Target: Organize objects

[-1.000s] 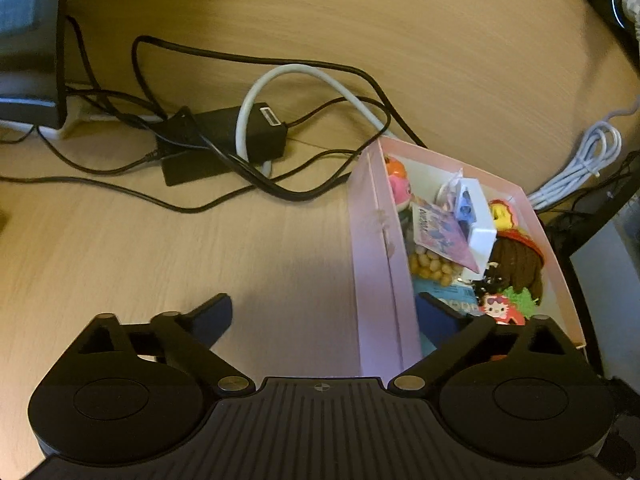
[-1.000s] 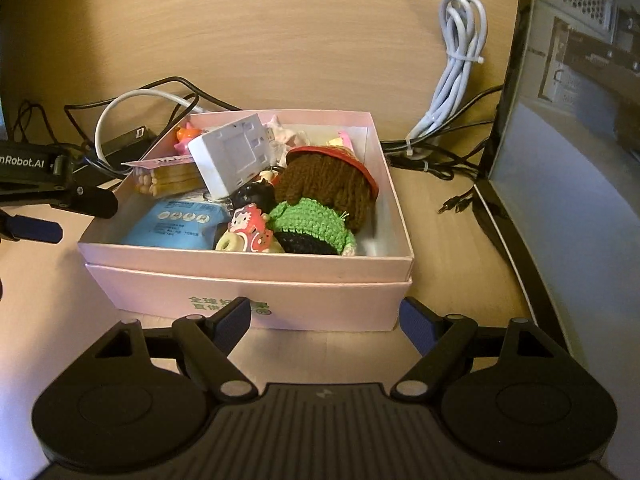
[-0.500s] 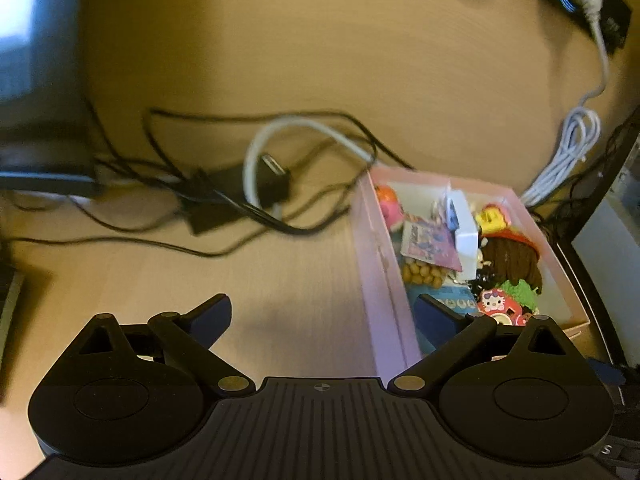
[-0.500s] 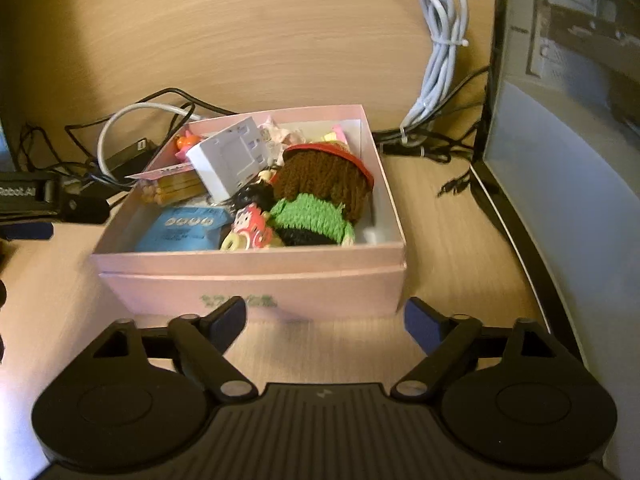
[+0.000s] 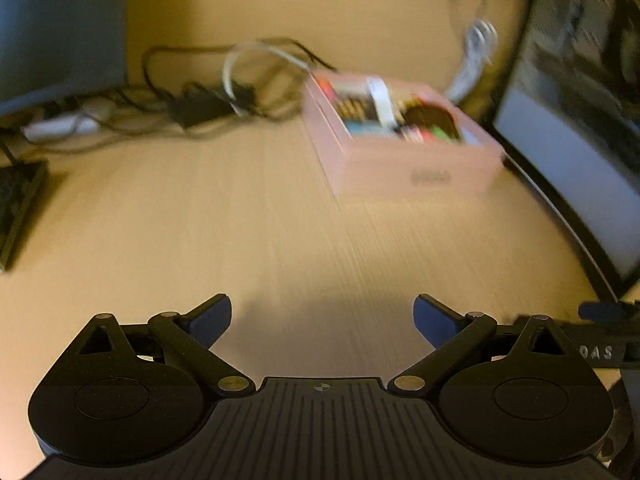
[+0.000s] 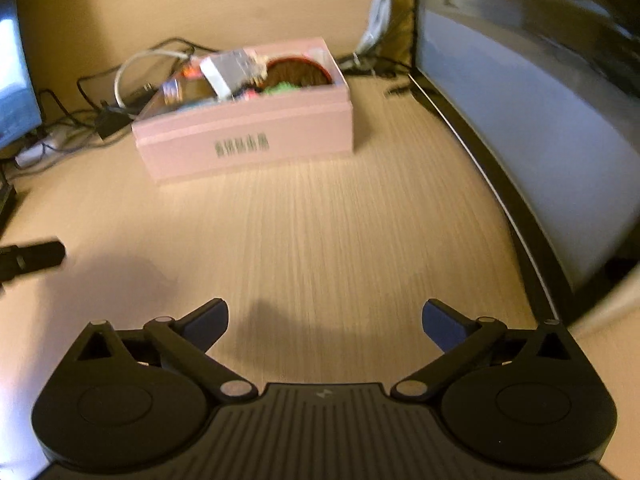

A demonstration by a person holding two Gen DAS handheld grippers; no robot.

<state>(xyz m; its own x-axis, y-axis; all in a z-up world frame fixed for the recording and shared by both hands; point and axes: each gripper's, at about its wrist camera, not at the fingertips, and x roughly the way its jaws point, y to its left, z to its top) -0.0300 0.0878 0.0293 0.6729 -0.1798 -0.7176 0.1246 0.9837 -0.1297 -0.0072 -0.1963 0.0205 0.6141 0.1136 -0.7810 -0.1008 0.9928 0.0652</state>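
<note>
Well, pink box (image 6: pixel 244 140) full of toys (image 6: pixel 296 74)

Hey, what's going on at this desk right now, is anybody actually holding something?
Nobody is holding anything. A person has a gripper in each hand over a wooden desk. The left gripper is open and empty; the right gripper has its jaws opening with nothing between them. Both sit apart from the pink box, which stands on the desk, filled with small toys, a white adapter and snack packets. Tangled cables lie beside the box.
</note>
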